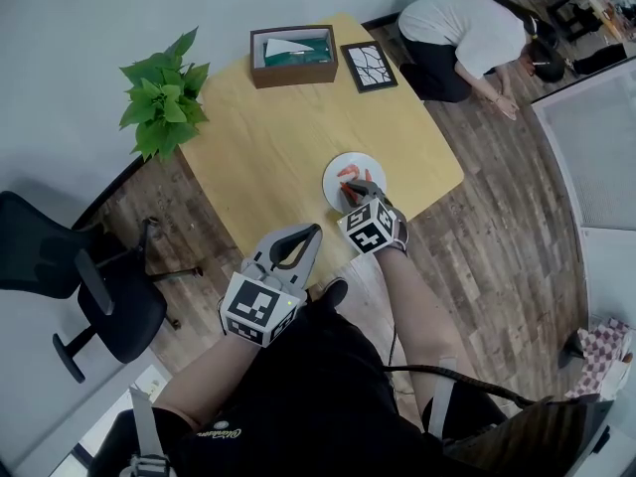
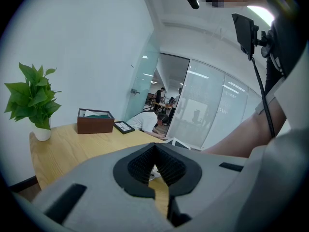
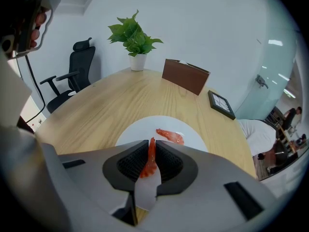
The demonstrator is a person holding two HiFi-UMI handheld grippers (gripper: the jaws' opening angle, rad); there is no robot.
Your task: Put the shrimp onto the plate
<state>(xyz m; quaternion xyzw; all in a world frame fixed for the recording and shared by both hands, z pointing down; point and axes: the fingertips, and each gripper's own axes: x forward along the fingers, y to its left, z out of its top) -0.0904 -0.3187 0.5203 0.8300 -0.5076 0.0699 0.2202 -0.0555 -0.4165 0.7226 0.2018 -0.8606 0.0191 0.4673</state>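
A white plate (image 3: 140, 129) (image 1: 336, 170) sits near the wooden table's front edge. One orange-red shrimp (image 3: 170, 136) (image 1: 348, 171) lies on it. My right gripper (image 3: 150, 154) (image 1: 360, 194) is shut on a second shrimp (image 3: 149, 161), which stands pinched between the jaws just over the plate's near rim. My left gripper (image 2: 155, 164) (image 1: 311, 233) is shut with nothing in it and hangs off the table's front edge, above my lap.
On the wooden table (image 1: 278, 137) stand a brown tissue box (image 1: 293, 56), a framed picture (image 1: 369, 66) and a potted plant (image 1: 162, 92). A black office chair (image 1: 84, 286) is at the left. A person (image 1: 467, 33) crouches on the floor beyond the table.
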